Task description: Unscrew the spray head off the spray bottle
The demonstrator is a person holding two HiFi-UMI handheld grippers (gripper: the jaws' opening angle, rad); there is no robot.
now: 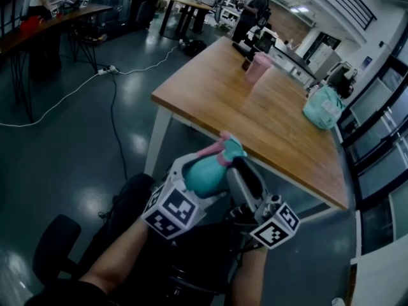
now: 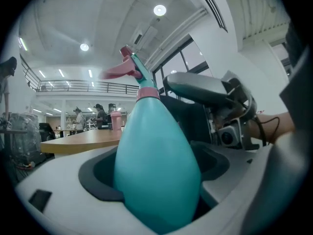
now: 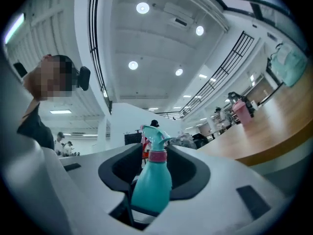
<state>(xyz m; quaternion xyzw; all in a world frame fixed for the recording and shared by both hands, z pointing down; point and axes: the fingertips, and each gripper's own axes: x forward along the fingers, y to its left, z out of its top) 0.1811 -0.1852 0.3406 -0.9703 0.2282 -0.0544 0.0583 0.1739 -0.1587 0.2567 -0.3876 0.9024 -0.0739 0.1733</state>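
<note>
A teal spray bottle [image 1: 207, 176] with a pink collar and a pink-and-teal spray head [image 1: 223, 148] is held in the air, just short of the table's near edge. My left gripper [image 1: 194, 171] is shut on the bottle's fat body [image 2: 156, 170], which fills its jaws; the head [image 2: 129, 70] tilts up to the left. My right gripper [image 1: 241, 171] lies along the bottle's right side. In the right gripper view the bottle [image 3: 151, 185] stands between the wide jaws with a thin gap at its left, and the head [image 3: 154, 138] rises above them.
A long wooden table [image 1: 255, 113] runs ahead to the right, bearing a pink cup [image 1: 258, 65] and a teal bag [image 1: 322, 107]. A white cable [image 1: 70, 94] trails over the dark floor at left. People work at tables further back. My knees are below.
</note>
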